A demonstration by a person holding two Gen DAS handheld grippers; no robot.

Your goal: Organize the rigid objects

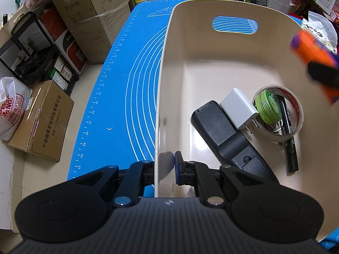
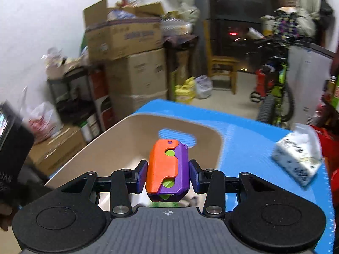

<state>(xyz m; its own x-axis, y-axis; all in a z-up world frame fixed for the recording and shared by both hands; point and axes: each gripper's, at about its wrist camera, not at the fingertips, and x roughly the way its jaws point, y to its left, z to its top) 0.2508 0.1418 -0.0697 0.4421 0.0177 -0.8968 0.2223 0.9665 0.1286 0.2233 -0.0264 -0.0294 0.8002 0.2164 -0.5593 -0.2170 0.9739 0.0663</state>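
A beige plastic bin (image 1: 167,67) stands on a blue mat (image 1: 118,97). My left gripper (image 1: 166,167) is shut on the bin's near wall, one finger outside and one inside. On the bin floor lie a black remote (image 1: 224,135), a white plug adapter (image 1: 239,109), a clear tape roll (image 1: 296,110) with a green tin (image 1: 267,106) inside it, and a black marker (image 1: 289,135). My right gripper (image 2: 167,174) is shut on an orange and purple toy (image 2: 167,167) and holds it over the bin (image 2: 101,146). The toy (image 1: 307,46) shows blurred at the right edge of the left wrist view.
A tissue pack (image 2: 298,156) lies on the mat to the right of the bin. Cardboard boxes (image 1: 84,19), a black rack (image 1: 36,48) and plastic bags stand on the floor at the left. A bicycle (image 2: 273,89) and a wooden chair (image 2: 222,63) stand beyond the table.
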